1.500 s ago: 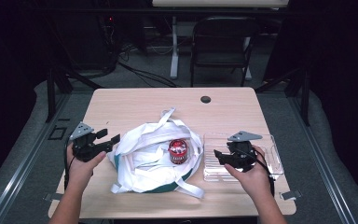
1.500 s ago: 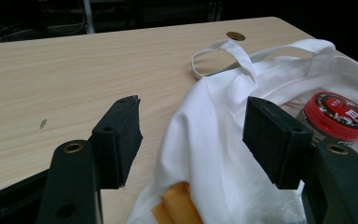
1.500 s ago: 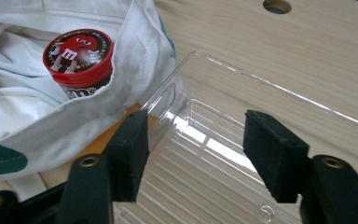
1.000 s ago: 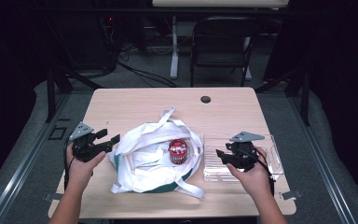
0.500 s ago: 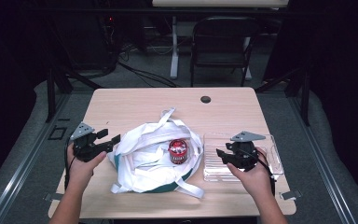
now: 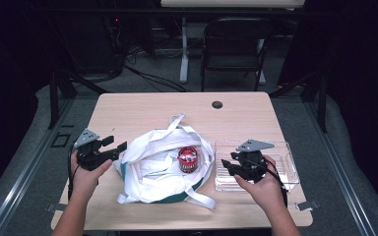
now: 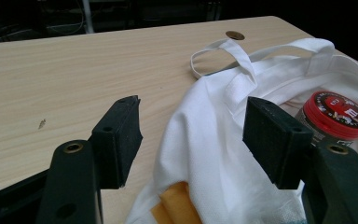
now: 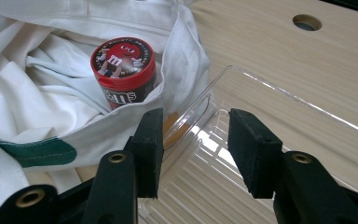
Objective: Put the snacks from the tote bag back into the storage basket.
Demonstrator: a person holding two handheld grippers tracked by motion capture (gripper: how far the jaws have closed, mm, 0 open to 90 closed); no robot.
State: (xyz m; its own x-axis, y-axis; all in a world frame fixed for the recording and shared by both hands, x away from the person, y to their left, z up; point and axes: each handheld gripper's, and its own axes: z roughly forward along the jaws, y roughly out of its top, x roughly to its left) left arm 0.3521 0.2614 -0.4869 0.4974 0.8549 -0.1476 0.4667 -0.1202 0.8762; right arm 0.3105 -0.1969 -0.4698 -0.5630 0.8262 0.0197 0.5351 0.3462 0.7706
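Observation:
A white tote bag (image 6: 152, 167) with green trim lies crumpled in the middle of the table. A red-lidded candy jar (image 6: 188, 158) stands in its open mouth. My left gripper (image 6: 117, 146) is at the bag's left edge, open wide, with a fold of the bag's cloth (image 7: 214, 140) lying loose between the jaws and the jar (image 7: 338, 112) beyond. My right gripper (image 6: 228, 162) hovers over a clear plastic tray (image 6: 288, 162). Its jaws have just been closing and still stand apart (image 8: 196, 116), gripping nothing, near the tray's wall (image 8: 261, 88). Bag (image 8: 42, 93) and jar (image 8: 123, 70) lie ahead.
The wooden table (image 6: 142, 108) has a round cable hole (image 6: 217, 104) near its far edge. A folding chair (image 6: 234, 44) stands beyond the table. An orange item (image 7: 177, 205) peeks from under the bag's cloth.
The right gripper's jaws look a little narrower than before. Both hands stay about where they were, and the bag, jar and tray have not moved.

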